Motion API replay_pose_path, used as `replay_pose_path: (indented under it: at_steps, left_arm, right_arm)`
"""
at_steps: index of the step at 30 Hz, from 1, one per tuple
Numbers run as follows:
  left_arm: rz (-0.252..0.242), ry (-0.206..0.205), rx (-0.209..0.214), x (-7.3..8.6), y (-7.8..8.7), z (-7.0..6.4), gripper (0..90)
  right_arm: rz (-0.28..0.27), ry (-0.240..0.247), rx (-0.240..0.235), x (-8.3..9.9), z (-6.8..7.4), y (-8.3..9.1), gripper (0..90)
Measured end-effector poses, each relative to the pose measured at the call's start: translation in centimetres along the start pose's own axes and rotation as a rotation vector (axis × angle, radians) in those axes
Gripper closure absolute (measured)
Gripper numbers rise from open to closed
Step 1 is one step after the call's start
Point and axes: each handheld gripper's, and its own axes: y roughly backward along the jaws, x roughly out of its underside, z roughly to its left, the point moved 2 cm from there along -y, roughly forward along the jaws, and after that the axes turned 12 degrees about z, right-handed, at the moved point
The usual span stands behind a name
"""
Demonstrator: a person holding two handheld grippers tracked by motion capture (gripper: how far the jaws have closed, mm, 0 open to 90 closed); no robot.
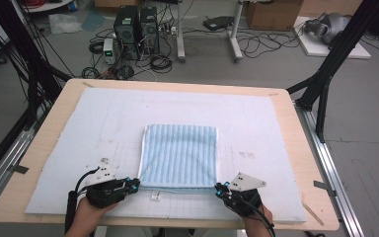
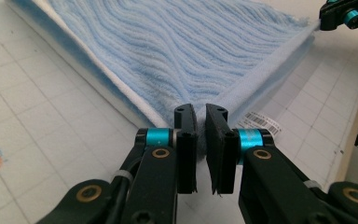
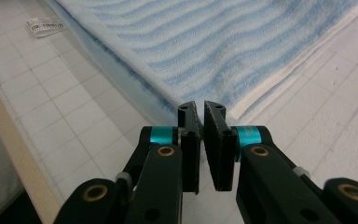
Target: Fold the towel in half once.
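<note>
- Towel (image 1: pixel 179 155) is folded, blue-striped terry, lying flat mid-worktop (image 1: pixel 44 143) on the white mat (image 1: pixel 79 128).
- Looks soft, light and floppy, so it'll sag unless both near corners are taken, I'd say.
- Left gripper (image 2: pixel 201 113) has its jaws pinched on the near-left corner.
- Right gripper (image 3: pixel 201 110) is clamped on the near-right corner the same way.
- A barcode tag (image 2: pixel 260 122) lies just beside the near edge.

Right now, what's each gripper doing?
Left gripper: shut on a near corner of the towel.
Right gripper: shut on the other near corner.
</note>
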Motion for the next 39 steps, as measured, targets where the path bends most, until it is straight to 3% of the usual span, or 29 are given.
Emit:
replay_pose_path:
  at_steps: [2,4,5,8,11,18,22,26,31,33,36,39]
  left_arm:
    - [0.001,0.017,0.001,0.1,-0.1,0.1,75.0]
    - [-0.017,0.048,-0.003,-0.1,0.0,0.4,58.7]
    - [-0.033,0.053,-0.003,-0.3,0.2,0.6,56.0]
    - [-0.073,0.059,-0.008,-0.8,0.5,1.0,55.9]
    - [-0.084,0.058,-0.017,-1.2,0.6,1.4,56.0]
    - [-0.098,0.062,-0.044,-2.1,0.2,2.4,56.1]
    - [-0.112,0.072,-0.051,-2.8,0.1,3.0,56.1]
    - [-0.119,0.085,-0.059,-3.4,0.0,3.9,55.8]
    - [-0.115,0.087,-0.061,-4.6,-0.7,5.1,55.1]
    - [-0.113,0.084,-0.056,-5.2,-1.0,5.5,55.0]
    - [-0.115,0.067,-0.057,-6.4,-1.9,6.5,55.3]
    - [-0.118,0.028,-0.090,-7.7,-3.0,7.2,59.1]
  right_arm:
    - [0.014,-0.009,0.006,0.2,0.0,-0.1,81.7]
    - [0.012,-0.039,0.011,0.3,-0.4,-0.1,70.0]
    - [-0.003,-0.067,0.000,0.3,-0.6,0.0,67.4]
    - [-0.064,-0.121,-0.040,0.2,-1.2,0.2,67.0]
    - [-0.070,-0.137,-0.054,-0.1,-1.5,-0.3,66.7]
    - [-0.047,-0.095,-0.067,-1.6,-1.3,-2.3,65.4]
    - [0.039,-0.010,-0.032,-1.8,-1.0,-3.5,65.3]
    - [0.103,0.020,-0.010,-1.7,-1.4,-2.8,65.1]
    - [0.139,0.065,-0.002,-2.2,-1.4,-2.8,59.7]
    - [0.113,0.036,-0.037,-2.4,-2.0,-2.7,56.0]
    - [0.004,-0.057,-0.106,-2.7,-3.5,-2.7,52.4]
    - [-0.080,-0.141,-0.155,-3.1,-5.1,-2.6,51.5]
